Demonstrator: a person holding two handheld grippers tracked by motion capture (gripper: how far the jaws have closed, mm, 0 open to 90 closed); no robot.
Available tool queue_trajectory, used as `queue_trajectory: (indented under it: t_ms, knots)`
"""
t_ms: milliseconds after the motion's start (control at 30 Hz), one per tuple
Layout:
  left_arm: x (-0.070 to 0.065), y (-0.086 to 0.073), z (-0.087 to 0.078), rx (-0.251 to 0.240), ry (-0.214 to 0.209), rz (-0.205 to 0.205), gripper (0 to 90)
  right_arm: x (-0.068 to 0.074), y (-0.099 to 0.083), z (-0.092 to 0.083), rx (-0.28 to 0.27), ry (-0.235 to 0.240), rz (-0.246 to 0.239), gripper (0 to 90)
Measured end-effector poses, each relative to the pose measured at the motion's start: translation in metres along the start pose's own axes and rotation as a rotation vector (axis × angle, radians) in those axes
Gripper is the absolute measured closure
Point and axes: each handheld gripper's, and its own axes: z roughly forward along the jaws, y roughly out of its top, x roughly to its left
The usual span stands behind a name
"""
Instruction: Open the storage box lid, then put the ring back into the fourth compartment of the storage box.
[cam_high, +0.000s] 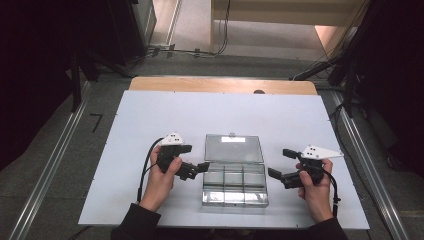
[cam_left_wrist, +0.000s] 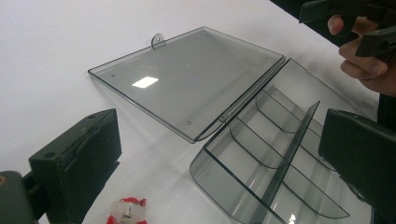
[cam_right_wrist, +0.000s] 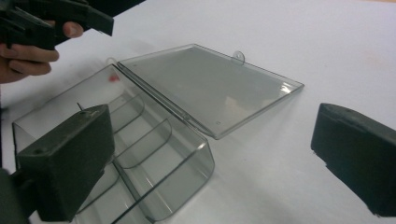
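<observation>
Clear box lying open mid-tabletop (cam_high: 150, 115), a gripper on either side

The compartment box (cam_high: 235, 187), lid (cam_high: 233, 148) flat behind, looks light, stiff, slippery: best pinched at a wall. Left gripper (cam_high: 192, 170) and right gripper (cam_high: 280, 165) hold jaws apart, empty; small red-white piece (cam_left_wrist: 126, 211) nearby.

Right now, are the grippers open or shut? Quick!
Left gripper: open, holding nothing.
Right gripper: open, holding nothing.

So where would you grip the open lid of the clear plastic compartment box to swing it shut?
Take the clear hinged lid by its far edge, beside the small hang tab. It lies flat on the white table, hinged to the box on its near side, so that far edge is free. Come from the table's far side, jaws straddling the thin panel.
</observation>
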Motion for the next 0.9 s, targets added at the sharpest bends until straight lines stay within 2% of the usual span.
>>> queue_trajectory:
  t_ms: [67,133,233,400,500,900]
  knots:
    - [0.001,0.0,-0.001,0.005,-0.005,0.001,0.0,0.001,-0.002,-0.002,-0.002,-0.062,0.004,0.0]
    - [0.001,-0.001,-0.002,0.009,-0.004,0.001,0.0,0.001,-0.003,-0.004,-0.001,-0.048,0.001,0.0]
    - [0.002,-0.002,-0.004,0.012,-0.002,0.001,0.0,0.003,-0.005,-0.008,0.008,-0.047,-0.029,0.0]
    - [0.004,-0.003,-0.006,0.02,-0.003,0.003,0.0,0.003,-0.009,-0.017,-0.015,-0.037,-0.052,0.0]
    - [0.005,-0.004,-0.008,0.021,0.003,0.003,0.0,-0.001,-0.012,-0.024,-0.024,0.006,-0.039,0.0]
    - [0.009,-0.005,-0.012,0.043,0.022,0.009,0.0,-0.007,-0.032,-0.053,-0.028,-0.042,-0.059,0.0]
